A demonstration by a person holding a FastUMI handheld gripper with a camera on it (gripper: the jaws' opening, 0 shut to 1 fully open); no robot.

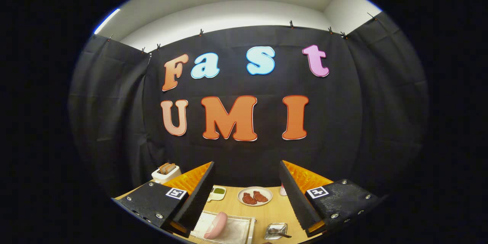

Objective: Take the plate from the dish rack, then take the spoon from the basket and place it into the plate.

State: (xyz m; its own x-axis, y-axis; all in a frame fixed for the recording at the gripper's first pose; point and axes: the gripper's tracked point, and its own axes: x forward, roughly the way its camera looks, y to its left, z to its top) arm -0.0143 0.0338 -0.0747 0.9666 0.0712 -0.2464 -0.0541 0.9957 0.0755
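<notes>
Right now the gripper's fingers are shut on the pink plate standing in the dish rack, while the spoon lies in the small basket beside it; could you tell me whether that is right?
Not quite. In the gripper view the gripper is open, fingers spread wide and pressing on nothing. The pink plate does stand in the dish rack, untouched, with the spoon in the small basket beside it.

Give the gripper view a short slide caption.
Open claw hovers above pink plate in dish rack; spoon waits in basket.
</notes>
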